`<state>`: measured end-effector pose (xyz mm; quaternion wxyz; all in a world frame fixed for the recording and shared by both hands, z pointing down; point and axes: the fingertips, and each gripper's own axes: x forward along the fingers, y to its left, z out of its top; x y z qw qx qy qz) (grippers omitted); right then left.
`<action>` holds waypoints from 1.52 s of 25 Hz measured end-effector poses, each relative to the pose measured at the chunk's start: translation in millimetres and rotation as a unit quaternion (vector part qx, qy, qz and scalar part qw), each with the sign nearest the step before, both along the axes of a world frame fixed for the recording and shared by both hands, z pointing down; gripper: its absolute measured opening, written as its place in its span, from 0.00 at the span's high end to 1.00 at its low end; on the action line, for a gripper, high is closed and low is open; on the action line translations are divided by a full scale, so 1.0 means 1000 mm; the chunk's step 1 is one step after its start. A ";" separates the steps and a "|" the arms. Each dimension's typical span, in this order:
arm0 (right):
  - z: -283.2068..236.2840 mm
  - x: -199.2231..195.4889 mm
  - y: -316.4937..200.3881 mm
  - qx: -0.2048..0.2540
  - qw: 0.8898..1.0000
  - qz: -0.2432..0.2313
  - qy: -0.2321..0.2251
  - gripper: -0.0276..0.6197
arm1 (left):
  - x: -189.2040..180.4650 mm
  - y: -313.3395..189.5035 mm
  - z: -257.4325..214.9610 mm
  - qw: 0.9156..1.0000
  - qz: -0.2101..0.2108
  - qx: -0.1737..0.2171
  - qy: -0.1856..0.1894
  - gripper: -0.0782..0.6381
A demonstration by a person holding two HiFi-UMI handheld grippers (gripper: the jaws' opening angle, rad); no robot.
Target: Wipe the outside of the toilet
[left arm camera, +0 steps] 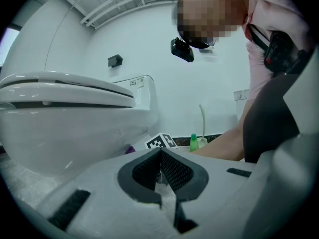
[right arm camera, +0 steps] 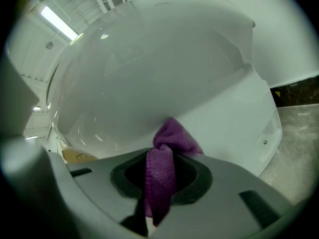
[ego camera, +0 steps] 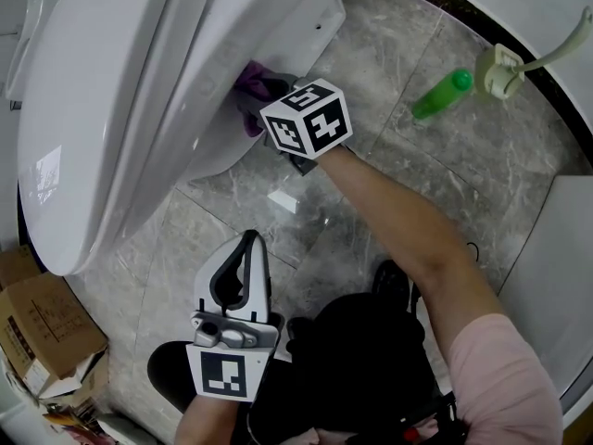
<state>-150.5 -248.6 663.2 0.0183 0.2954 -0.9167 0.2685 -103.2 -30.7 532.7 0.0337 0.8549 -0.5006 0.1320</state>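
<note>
- Toilet (ego camera: 111,100), white with its lid down, fills the upper left of the head view, and its curved bowl wall faces the person.
- Purple cloth (right arm camera: 172,136) is clamped between the jaws of the right gripper (right arm camera: 162,157), which are closed tight on a folded strip of it. A bunched end pokes out past the tips.
- That bunched end presses against the toilet's outer bowl wall, just under the overhanging seat rim.
- The right gripper's marker cube (ego camera: 308,119) sits just beside the toilet, with the person's bare forearm (ego camera: 398,221) stretching away from it.
- The left gripper (ego camera: 249,245) hangs well apart from the toilet, low by the person's dark trousers (ego camera: 361,350). It points towards the bowl without touching it.
- Its jaws are drawn together, with the ribbed pads (left arm camera: 175,171) meeting at the tips and nothing between them.
- A green bottle (ego camera: 443,93) lies on the grey marbled floor (ego camera: 371,165), well apart from the toilet and beyond the right forearm.
- A pale fitting with a hose (ego camera: 500,70) sits just beside the bottle, further from the toilet.
- A small white scrap (ego camera: 283,200) lies on the floor near the toilet's base, between the toilet and the left gripper.
- Cardboard boxes (ego camera: 42,327) stand near the toilet's rounded front end.
</note>
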 end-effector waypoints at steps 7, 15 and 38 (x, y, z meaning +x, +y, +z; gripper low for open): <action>-0.003 -0.032 0.032 0.005 0.999 -0.039 -0.001 0.84 | -0.008 0.007 -0.004 1.000 -0.007 0.006 0.000 0.88; -0.002 -0.063 0.061 0.009 0.997 -0.079 -0.001 0.84 | -0.016 0.015 -0.005 1.000 -0.014 0.012 -0.001 0.88; 0.032 -0.183 0.188 -0.011 0.957 -0.289 0.027 0.84 | -0.073 0.041 -0.008 0.997 -0.070 0.012 -0.024 0.88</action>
